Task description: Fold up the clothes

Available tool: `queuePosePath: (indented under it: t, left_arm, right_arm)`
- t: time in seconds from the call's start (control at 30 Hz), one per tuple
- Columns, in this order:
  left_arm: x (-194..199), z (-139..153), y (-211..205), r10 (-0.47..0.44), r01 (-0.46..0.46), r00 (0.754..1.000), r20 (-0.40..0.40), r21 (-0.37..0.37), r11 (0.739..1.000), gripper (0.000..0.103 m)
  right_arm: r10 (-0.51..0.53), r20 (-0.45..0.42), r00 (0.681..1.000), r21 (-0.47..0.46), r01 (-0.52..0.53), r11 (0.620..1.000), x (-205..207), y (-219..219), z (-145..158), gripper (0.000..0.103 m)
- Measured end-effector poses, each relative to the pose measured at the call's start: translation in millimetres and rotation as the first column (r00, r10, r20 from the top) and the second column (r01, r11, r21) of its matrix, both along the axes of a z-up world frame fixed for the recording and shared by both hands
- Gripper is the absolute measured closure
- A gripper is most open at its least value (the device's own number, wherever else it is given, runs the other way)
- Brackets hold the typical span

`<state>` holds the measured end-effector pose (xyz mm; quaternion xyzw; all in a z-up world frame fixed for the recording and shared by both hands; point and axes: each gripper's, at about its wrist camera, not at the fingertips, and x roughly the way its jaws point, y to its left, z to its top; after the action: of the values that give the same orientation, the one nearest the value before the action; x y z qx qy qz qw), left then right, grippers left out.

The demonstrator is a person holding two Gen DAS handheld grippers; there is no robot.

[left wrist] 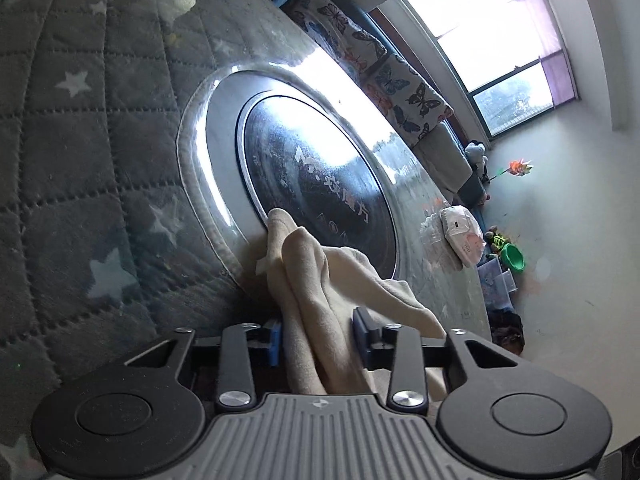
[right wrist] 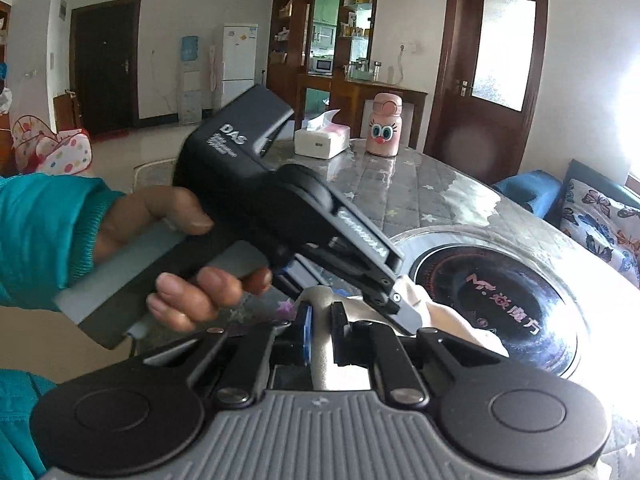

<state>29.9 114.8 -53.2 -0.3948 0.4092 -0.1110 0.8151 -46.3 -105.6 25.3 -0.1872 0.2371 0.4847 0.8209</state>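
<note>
Left wrist view puts your left gripper (left wrist: 318, 338) at the bottom centre of the frame, its blue-faced pads either side of a cream, soft knitted garment (left wrist: 316, 280) with a fine fuzzy nap. The pads sit against the bunched cloth, so you are gripping it. The garment rises in rounded folds from between the fingers toward the middle of the frame and drapes onto the desk (left wrist: 100, 160), which is covered in grey quilted fabric with white stars under a glossy clear sheet. Just beyond the cloth lies a round black glass cooktop (left wrist: 320, 184) ringed by a shiny steel rim, printed with pale characters. At the right edge of the desk sits a white soft pack of tissues (left wrist: 462, 236).

Right wrist view shows your right gripper (right wrist: 322, 332) at the lower centre, nearly closed and pinching a narrow fold of the same cream garment (right wrist: 452, 320). Your left hand (right wrist: 180, 248), in a teal ribbed sleeve (right wrist: 44, 232), holds the other gripper's matte black body across the middle of the frame, its tip resting on the cloth. At the far end of the desk stand a white tissue box (right wrist: 322, 142) and a pink cartoon-eyed bottle (right wrist: 384, 126).
</note>
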Motion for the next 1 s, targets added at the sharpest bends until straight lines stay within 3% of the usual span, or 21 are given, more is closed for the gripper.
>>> queuePosePath:
  t: [0.1, 0.3, 0.5, 0.6, 0.73, 0.87, 1.0]
  left_arm:
    - [1.2, -1.7, -1.0, 0.003, -0.003, 1.000, -0.004, 0.005, 1.000, 0.078]
    - [0.0, -2.3, -4.3, -0.001, 0.001, 1.000, 0.009, 0.036, 0.999, 0.082]
    - [-0.8, -0.1, -8.5, -0.012, 0.011, 1.000, 0.025, 0.075, 0.997, 0.082]
    - [-0.4, 0.7, -8.7, -0.016, 0.014, 1.000, 0.025, 0.081, 0.997, 0.081]
    - [0.3, 3.0, -11.3, -0.027, 0.024, 0.999, 0.029, 0.106, 0.994, 0.081]
    - [1.5, 5.7, -16.9, -0.043, 0.037, 0.998, 0.038, 0.148, 0.988, 0.081]
    - [2.8, 7.9, -21.3, -0.055, 0.046, 0.998, 0.043, 0.183, 0.982, 0.081]
  right_arm:
    - [0.001, -0.006, 1.000, 0.000, -0.001, 1.000, 1.4, -0.4, -1.8, 0.095]
    - [-0.038, -0.028, 0.999, 0.019, 0.038, 0.999, 1.8, -16.7, -2.8, 0.087]
    - [-0.193, -0.045, 0.980, 0.039, 0.194, 0.980, 5.4, -60.3, -2.0, 0.078]
    - [-0.335, -0.061, 0.940, 0.040, 0.337, 0.941, 16.2, -91.0, -4.8, 0.071]
    - [-0.525, -0.085, 0.847, 0.035, 0.529, 0.848, 34.1, -135.4, -12.3, 0.070]
    - [-0.633, -0.144, 0.760, 0.044, 0.644, 0.763, 54.3, -173.3, -28.5, 0.068]
    - [-0.654, -0.232, 0.720, 0.050, 0.680, 0.731, 72.3, -193.2, -42.0, 0.067]
